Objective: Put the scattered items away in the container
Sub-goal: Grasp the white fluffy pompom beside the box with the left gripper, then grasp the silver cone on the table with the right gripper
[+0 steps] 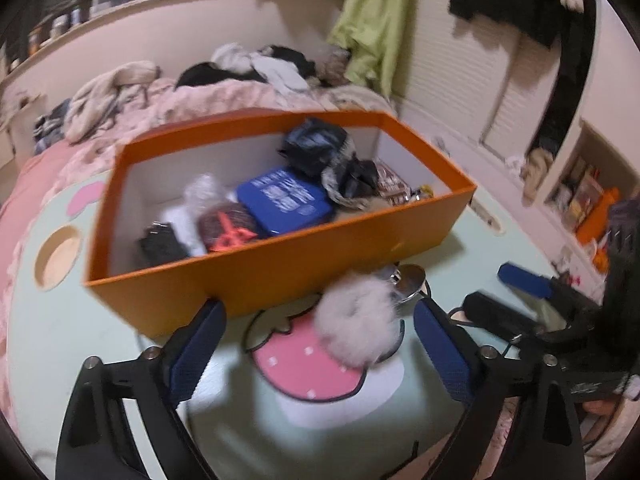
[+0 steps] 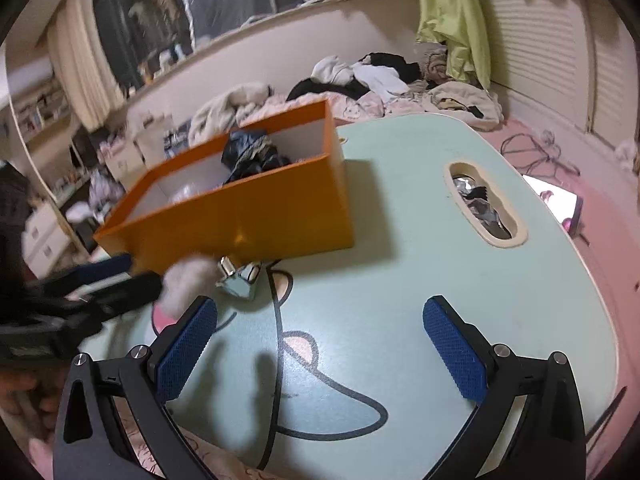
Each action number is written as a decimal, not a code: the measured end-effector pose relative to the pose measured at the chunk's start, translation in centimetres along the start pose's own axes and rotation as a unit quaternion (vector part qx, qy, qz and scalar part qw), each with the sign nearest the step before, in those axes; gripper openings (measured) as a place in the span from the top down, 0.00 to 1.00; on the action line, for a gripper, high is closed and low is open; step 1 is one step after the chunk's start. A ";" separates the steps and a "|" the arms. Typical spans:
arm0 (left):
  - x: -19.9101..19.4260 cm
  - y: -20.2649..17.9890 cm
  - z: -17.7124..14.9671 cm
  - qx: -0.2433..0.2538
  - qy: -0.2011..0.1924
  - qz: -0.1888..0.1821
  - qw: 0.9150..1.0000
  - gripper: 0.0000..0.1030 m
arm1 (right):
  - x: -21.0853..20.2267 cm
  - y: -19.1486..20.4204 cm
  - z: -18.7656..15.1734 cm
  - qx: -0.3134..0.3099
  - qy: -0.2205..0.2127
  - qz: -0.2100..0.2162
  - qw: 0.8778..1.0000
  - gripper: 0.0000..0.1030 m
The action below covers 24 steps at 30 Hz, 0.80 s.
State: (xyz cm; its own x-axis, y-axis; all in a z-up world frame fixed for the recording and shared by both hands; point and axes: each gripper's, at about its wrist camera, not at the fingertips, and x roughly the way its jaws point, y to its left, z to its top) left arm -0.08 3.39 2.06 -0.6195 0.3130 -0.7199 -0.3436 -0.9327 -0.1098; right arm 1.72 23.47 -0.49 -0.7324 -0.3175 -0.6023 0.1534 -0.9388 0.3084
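Two grippers hover over the pale green worktop (image 2: 400, 240), both with jaws spread wide and holding nothing. Just ahead of the left gripper (image 1: 316, 344), nearer its right finger, lies a fluffy white pom-pom keychain (image 1: 360, 320) with silver hardware, touching the orange cardboard box (image 1: 280, 272) beyond. The right gripper (image 2: 320, 344) sits off to its right.

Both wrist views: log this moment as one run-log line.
left gripper: open, around fluffy pom-pom keychain | right gripper: open, empty, over table | orange box: partly filled | keychain: outside box
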 end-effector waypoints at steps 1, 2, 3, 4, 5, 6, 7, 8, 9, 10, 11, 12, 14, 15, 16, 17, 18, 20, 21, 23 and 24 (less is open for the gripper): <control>0.4 -0.3 0.0 0.009 0.006 0.000 1.000 0.19 | -0.1 -0.3 0.0 0.010 -0.005 0.006 1.000 0.01; 0.9 -0.7 0.1 0.019 0.014 0.001 1.000 0.24 | -0.2 -0.4 0.0 0.014 -0.007 0.010 1.000 0.01; 1.1 -0.9 0.0 0.023 0.020 0.002 1.000 0.41 | -0.3 -0.4 0.0 0.017 -0.008 0.011 1.000 0.01; 1.6 -1.0 -0.2 0.025 0.032 0.002 0.999 0.58 | -0.2 -0.3 0.0 0.016 -0.009 0.011 1.000 0.01; 1.5 -1.1 -0.3 0.028 0.028 0.006 0.999 0.62 | -0.2 -0.2 0.1 0.015 -0.008 0.010 1.000 0.01; 1.3 -1.1 -0.5 0.028 0.024 0.003 0.999 0.69 | -0.2 0.0 0.0 0.015 -0.008 0.010 1.000 0.01; 1.1 -0.9 -0.7 0.024 0.021 -0.007 0.999 0.69 | -0.2 0.0 0.1 0.015 -0.009 0.011 1.000 0.01; 0.6 -0.7 -0.9 0.020 0.012 -0.010 1.000 0.69 | -0.3 -0.1 0.0 0.015 -0.010 0.013 1.000 0.01; 0.2 -0.6 -1.1 0.016 0.002 -0.011 1.000 0.69 | -0.3 0.0 0.0 0.016 -0.010 0.014 1.000 0.01; -0.3 -0.3 -1.3 0.011 -0.007 -0.009 1.000 0.69 | -0.3 -0.1 0.0 0.017 -0.011 0.016 1.000 0.02; -1.1 0.1 -1.6 0.003 -0.019 -0.005 1.000 0.69 | -0.3 0.0 0.0 0.017 -0.011 0.016 1.000 0.05; -1.4 0.4 -1.8 -0.004 -0.026 -0.001 1.000 0.69 | -0.3 0.1 0.0 0.015 -0.010 0.017 1.000 0.06; -2.4 1.2 -2.3 -0.021 -0.038 0.006 0.999 0.69 | -0.2 0.2 -0.1 0.011 -0.009 0.017 1.000 0.09; -2.9 1.7 -2.7 -0.031 -0.042 0.014 0.999 0.70 | -0.2 0.2 -0.1 0.009 -0.008 0.017 1.000 0.10; -3.2 2.1 -3.1 -0.038 -0.044 0.022 0.998 0.70 | -0.2 0.3 -0.1 0.007 -0.007 0.016 1.000 0.11; -3.6 2.5 -3.6 -0.046 -0.047 0.031 0.997 0.70 | -0.2 0.3 -0.1 0.005 -0.005 0.016 1.000 0.12; -3.8 2.8 -4.1 -0.052 -0.048 0.037 0.997 0.70 | -0.1 0.4 -0.1 0.002 -0.004 0.015 1.000 0.13; -4.1 3.5 -5.1 -0.063 -0.047 0.045 0.996 0.70 | -0.1 0.8 -0.1 -0.008 -0.001 0.013 1.000 0.17; -4.1 3.8 -5.5 -0.067 -0.045 0.050 0.995 0.70 | 0.0 1.2 0.0 -0.017 0.000 0.011 1.000 0.17; -3.9 4.3 -5.9 -0.074 -0.041 0.056 0.995 0.70 | 0.0 2.2 0.1 -0.041 0.001 0.006 0.999 0.18; -3.8 4.5 -6.0 -0.080 -0.039 0.053 0.995 0.70 | 0.0 2.6 0.0 -0.050 0.002 0.005 0.999 0.18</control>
State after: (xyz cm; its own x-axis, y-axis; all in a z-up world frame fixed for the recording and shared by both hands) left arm 4.95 -3.12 0.18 -0.7017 0.2193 -0.6779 -0.1605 -0.9757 -0.1495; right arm 2.09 21.02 0.29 -0.7280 -0.3279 -0.6020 0.2263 -0.9439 0.2404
